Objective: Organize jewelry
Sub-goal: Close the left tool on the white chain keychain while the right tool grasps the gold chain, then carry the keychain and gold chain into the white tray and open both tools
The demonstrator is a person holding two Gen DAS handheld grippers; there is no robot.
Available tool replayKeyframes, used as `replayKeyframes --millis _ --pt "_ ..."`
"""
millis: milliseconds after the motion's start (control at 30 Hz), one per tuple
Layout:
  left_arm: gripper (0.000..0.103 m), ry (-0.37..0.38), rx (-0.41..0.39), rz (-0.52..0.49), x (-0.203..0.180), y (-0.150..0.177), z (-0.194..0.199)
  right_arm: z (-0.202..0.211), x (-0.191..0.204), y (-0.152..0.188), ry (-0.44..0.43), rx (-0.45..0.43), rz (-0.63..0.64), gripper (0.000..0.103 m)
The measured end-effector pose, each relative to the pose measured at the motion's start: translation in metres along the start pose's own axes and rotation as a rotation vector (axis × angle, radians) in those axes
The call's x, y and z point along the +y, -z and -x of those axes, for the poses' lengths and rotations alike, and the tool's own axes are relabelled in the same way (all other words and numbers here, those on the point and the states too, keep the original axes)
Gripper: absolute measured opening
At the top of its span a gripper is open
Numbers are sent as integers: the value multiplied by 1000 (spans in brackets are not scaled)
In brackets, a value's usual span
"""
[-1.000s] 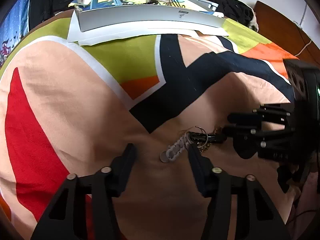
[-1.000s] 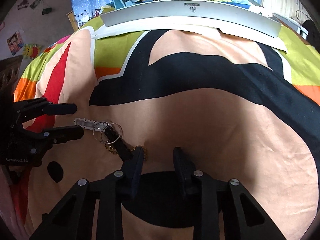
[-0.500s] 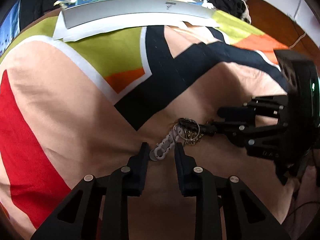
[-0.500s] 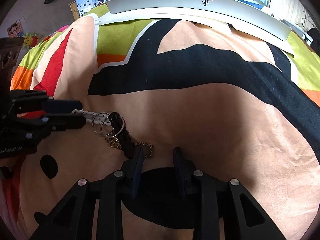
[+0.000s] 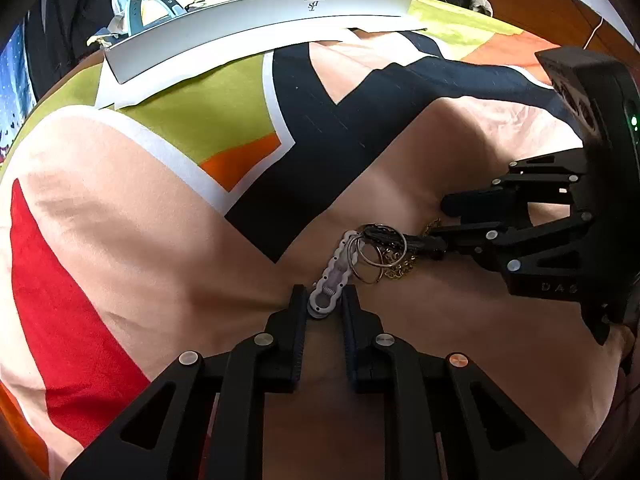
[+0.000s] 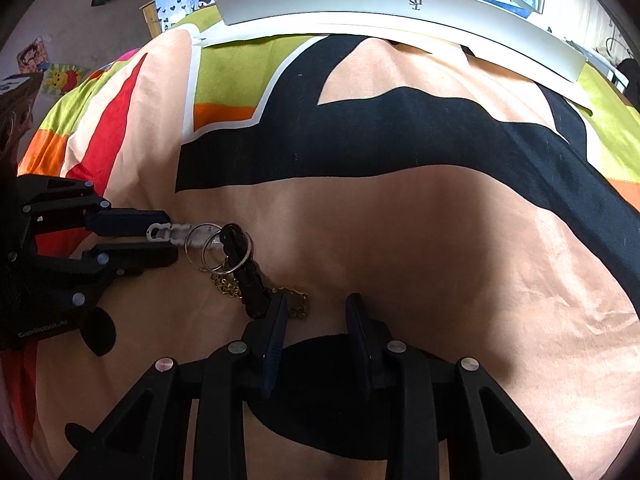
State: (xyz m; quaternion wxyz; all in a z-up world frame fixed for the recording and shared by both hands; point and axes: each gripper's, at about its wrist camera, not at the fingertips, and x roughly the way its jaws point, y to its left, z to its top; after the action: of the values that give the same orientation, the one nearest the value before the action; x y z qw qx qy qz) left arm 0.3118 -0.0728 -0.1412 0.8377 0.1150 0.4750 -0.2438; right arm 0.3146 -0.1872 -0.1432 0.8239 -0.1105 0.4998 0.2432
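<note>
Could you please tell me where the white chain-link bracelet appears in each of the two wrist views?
Left wrist view: the white bracelet lies low at centre, its near end between the left claw's fingertips.
Right wrist view: it sits at the middle left, its end between that claw's fingers.
Shared landmark: the silver rings overlapping its other end.

Soft, even daylight fills both views, brightest at the far edge, where the white box (image 6: 400, 4) glares slightly. The bedspread (image 5: 140, 240) shows gentle shadows in its folds. Fisheye distortion bends the edges into dark corners; near parts look slightly soft.
</note>
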Motion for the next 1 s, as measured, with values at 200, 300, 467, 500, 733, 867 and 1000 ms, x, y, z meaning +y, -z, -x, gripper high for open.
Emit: replayKeyframes --millis 200,300,467,500,733,867,1000 --pt "13 3 -3 6 3 -1 0 -6 3 -3 -5 -3 -5 29" --pt "13 8 -3 23 8 1 4 -7 4 -3 -17 2 -10 21" --pt "13 14 -2 57 11 0 10 -3 3 3 -17 8 1 8" --pt "13 8 -3 58 11 0 11 -1 2 3 -15 7 -4 6" --pt "12 -46 1 58 7 4 22 19 -7 4 83 -38 -12 5" --pt "12 -67 -18 80 10 10 34 36 -10 5 121 -80 -28 5" --pt "12 -72 -60 109 14 9 48 52 -14 8 156 -123 -43 5"
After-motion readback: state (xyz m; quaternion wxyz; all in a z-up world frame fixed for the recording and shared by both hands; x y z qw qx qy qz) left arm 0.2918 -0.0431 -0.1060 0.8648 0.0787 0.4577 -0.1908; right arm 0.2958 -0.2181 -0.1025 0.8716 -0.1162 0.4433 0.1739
